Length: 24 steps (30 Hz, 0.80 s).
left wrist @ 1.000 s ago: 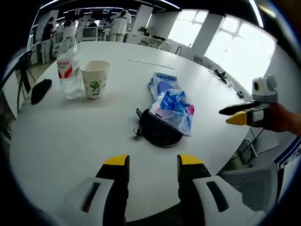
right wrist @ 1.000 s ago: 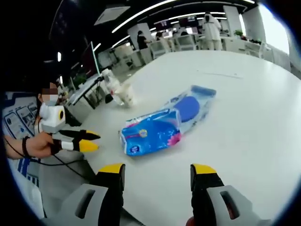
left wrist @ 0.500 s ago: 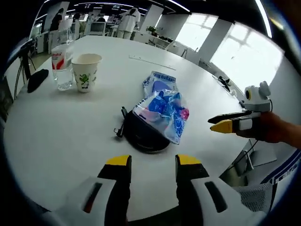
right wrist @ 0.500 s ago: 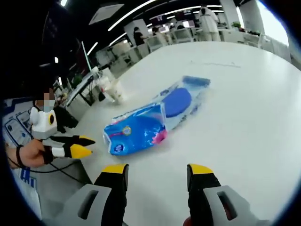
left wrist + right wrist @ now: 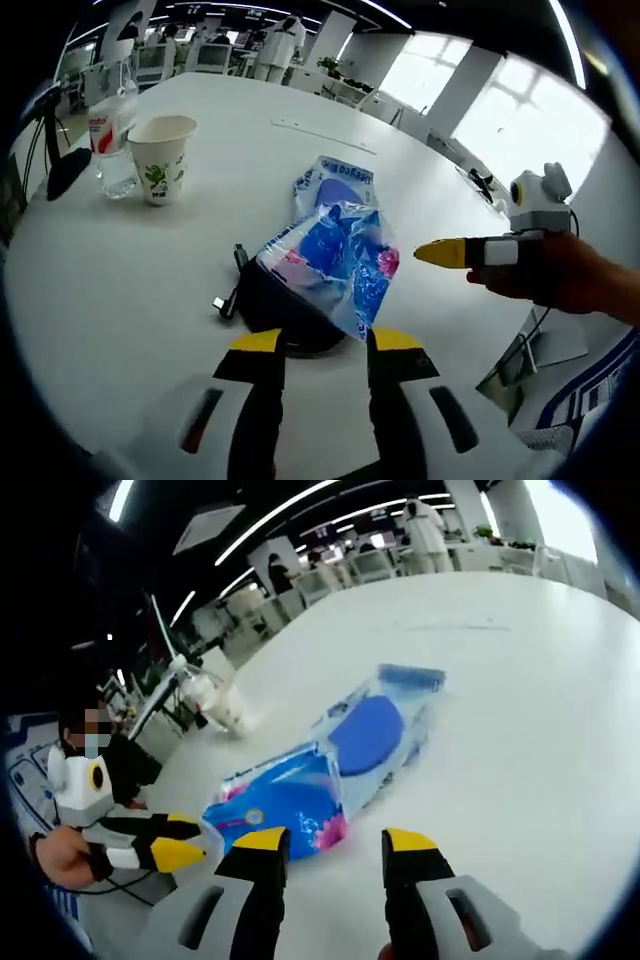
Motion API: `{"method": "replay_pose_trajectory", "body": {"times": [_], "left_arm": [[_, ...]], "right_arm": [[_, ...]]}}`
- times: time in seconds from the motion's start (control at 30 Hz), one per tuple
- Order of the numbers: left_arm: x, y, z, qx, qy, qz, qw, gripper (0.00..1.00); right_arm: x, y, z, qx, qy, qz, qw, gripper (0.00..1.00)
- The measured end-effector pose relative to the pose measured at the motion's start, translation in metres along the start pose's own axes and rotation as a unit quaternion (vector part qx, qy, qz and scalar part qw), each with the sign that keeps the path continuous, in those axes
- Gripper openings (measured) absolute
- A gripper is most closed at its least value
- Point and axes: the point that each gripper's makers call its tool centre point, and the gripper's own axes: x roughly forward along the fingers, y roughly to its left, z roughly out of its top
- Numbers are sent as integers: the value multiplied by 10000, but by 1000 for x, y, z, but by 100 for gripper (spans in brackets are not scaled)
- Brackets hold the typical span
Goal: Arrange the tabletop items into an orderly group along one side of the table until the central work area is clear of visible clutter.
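Note:
A crumpled blue tissue pack lies half on a black pouch with a cable in the middle of the white table. Behind it sits a clear packet with a blue pad. My left gripper is open, its yellow tips just short of the pouch. My right gripper, held by a hand, points at the pack from the right. In the right gripper view, my right gripper is open, close to the tissue pack and the clear packet. The left gripper shows at the lower left.
A paper cup and a water bottle stand together at the far left of the table, with a black object near the edge. A thin white strip lies further back. Desks and people are beyond the table.
Both grippers have come closer to the blue tissue pack, the right one moving in from the table's edge. The right jaws stand a little narrower. Nothing on the table has moved.

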Motion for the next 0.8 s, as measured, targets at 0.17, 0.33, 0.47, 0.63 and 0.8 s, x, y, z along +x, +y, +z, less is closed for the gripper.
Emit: {"method": "replay_pose_trajectory", "body": {"times": [0.17, 0.33, 0.47, 0.63, 0.8], "left_arm": [[5, 0, 1, -43, 30, 32, 10000, 29], [11, 3, 2, -11, 83, 60, 9999, 29], [13, 2, 1, 19, 138, 37, 9999, 29], [16, 2, 0, 17, 199, 45, 9998, 23], [14, 1, 5, 169, 149, 25, 9997, 1]], "right_arm": [[7, -3, 9, 276, -180, -48, 9994, 27], [15, -4, 9, 401, -154, -103, 9990, 25], [21, 2, 9, 343, -90, -75, 9993, 24], [24, 6, 10, 318, -80, -102, 9994, 15], [20, 15, 5, 80, 48, -85, 9999, 0]]}}
